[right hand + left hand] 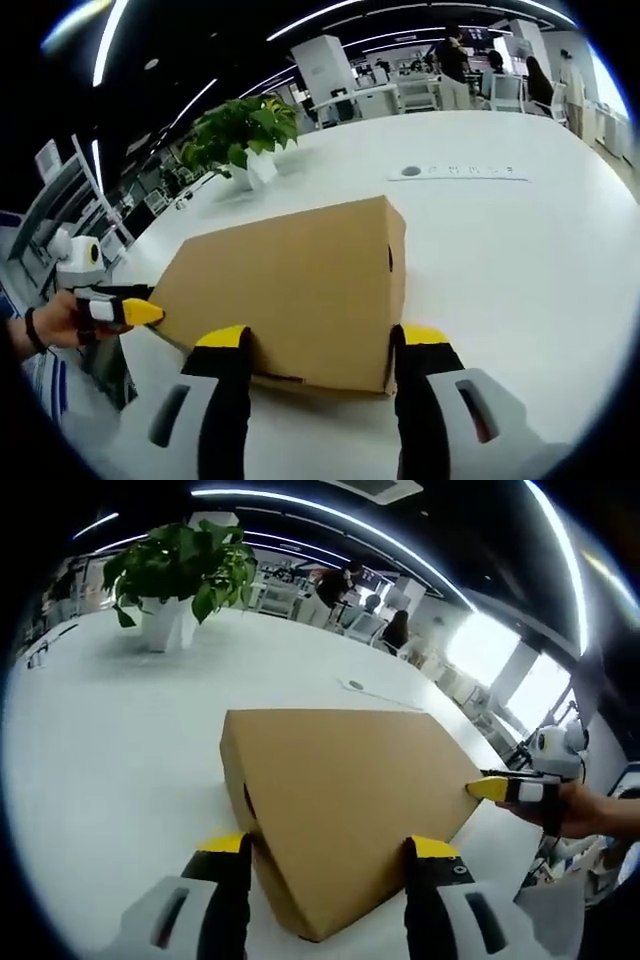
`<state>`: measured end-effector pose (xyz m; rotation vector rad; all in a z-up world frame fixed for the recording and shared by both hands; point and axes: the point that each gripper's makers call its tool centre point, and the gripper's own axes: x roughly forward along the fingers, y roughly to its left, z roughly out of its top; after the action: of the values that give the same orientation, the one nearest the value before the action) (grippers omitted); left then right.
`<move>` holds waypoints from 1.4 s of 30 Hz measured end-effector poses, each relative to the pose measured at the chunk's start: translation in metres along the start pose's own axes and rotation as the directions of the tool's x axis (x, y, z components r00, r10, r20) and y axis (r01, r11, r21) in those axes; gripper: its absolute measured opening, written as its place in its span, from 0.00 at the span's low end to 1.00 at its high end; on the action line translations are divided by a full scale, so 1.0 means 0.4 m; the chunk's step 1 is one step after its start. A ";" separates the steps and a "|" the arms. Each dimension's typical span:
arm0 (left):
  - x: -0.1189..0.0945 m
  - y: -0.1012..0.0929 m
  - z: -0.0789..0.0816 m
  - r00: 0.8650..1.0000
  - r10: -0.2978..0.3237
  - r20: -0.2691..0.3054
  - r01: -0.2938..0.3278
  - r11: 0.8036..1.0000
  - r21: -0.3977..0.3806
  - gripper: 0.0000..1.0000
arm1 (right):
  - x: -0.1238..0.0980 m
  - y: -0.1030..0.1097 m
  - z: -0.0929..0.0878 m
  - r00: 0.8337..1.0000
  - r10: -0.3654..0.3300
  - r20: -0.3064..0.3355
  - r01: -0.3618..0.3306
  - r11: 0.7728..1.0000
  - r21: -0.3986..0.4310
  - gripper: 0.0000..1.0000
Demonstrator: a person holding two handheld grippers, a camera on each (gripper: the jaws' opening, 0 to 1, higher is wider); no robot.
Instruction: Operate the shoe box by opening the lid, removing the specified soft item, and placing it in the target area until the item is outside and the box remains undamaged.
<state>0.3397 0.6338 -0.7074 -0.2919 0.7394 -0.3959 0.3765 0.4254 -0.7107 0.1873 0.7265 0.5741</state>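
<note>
In the left gripper view, the left gripper [328, 855] stands open, its two yellow-tipped jaws on either side of the near corner of the shoe box [345, 800], whose lid is closed; the right gripper [495, 788] touches the far corner on the right. In the right gripper view, the right gripper [318, 350] is open too, just before the box's near edge, and the box lies on the white table [500, 250], so I judge that opening the lid, taking out the soft item and placing it all remain.

The shoe box [340, 800] is plain tan cardboard, lying on a glossy white table [110, 770]. Both grippers have black jaws with yellow tips, and the far potted plant [180, 575] is green in a white pot.
</note>
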 end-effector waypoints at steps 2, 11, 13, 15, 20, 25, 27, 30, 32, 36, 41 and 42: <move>-0.004 -0.005 -0.006 1.000 -0.007 -0.010 0.007 1.000 0.005 0.62 | -0.011 0.003 -0.011 1.000 0.000 0.004 0.000 1.000 0.004 0.53; -0.023 -0.025 -0.033 0.999 -0.027 -0.046 0.028 0.999 0.023 0.62 | -0.048 0.015 -0.046 1.000 -0.020 0.009 0.019 1.000 0.024 0.52; -0.027 -0.027 -0.037 0.998 -0.031 -0.051 0.032 0.999 0.026 0.62 | -0.055 0.016 -0.053 1.000 -0.022 0.013 0.021 0.999 0.028 0.52; -0.029 -0.030 -0.040 0.998 -0.033 -0.053 0.035 0.999 0.028 0.62 | -0.059 0.017 -0.056 1.000 -0.025 0.017 0.024 0.999 0.031 0.52; -0.029 -0.031 -0.040 0.998 -0.037 -0.056 0.039 0.999 0.030 0.63 | -0.057 0.015 -0.052 1.000 -0.021 0.009 0.021 0.999 0.030 0.52; -0.031 -0.034 -0.042 0.998 -0.034 -0.048 0.035 0.999 0.022 0.64 | -0.060 0.010 -0.052 1.000 0.008 -0.004 -0.008 1.000 0.021 0.51; -0.032 -0.043 -0.051 0.997 -0.045 -0.058 0.048 0.998 0.037 0.67 | -0.062 0.011 -0.053 1.000 0.021 -0.012 -0.021 1.000 0.013 0.51; -0.037 -0.062 -0.066 0.994 -0.076 -0.077 0.081 0.995 0.059 0.75 | -0.068 0.016 -0.058 0.997 0.075 -0.032 -0.077 0.996 -0.035 0.53; -0.042 -0.067 -0.069 0.993 -0.088 -0.083 0.093 0.994 0.062 0.78 | -0.072 0.019 -0.059 0.994 0.102 -0.031 -0.103 0.994 -0.040 0.55; -0.054 -0.073 -0.080 0.990 -0.105 -0.099 0.114 0.989 0.094 0.79 | -0.074 0.032 -0.064 0.988 0.143 -0.052 -0.147 0.986 -0.081 0.62; -0.066 -0.074 -0.082 0.986 -0.133 -0.103 0.142 0.986 0.090 0.78 | -0.075 0.036 -0.074 0.985 0.150 -0.079 -0.161 0.976 -0.145 0.64; -0.068 -0.077 -0.085 0.985 -0.136 -0.110 0.147 0.984 0.104 0.79 | -0.075 0.035 -0.075 0.985 0.152 -0.082 -0.163 0.975 -0.149 0.63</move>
<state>0.2901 0.6146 -0.7032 -0.2207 0.7965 -0.5886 0.3322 0.4195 -0.7107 0.0809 0.7353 0.7887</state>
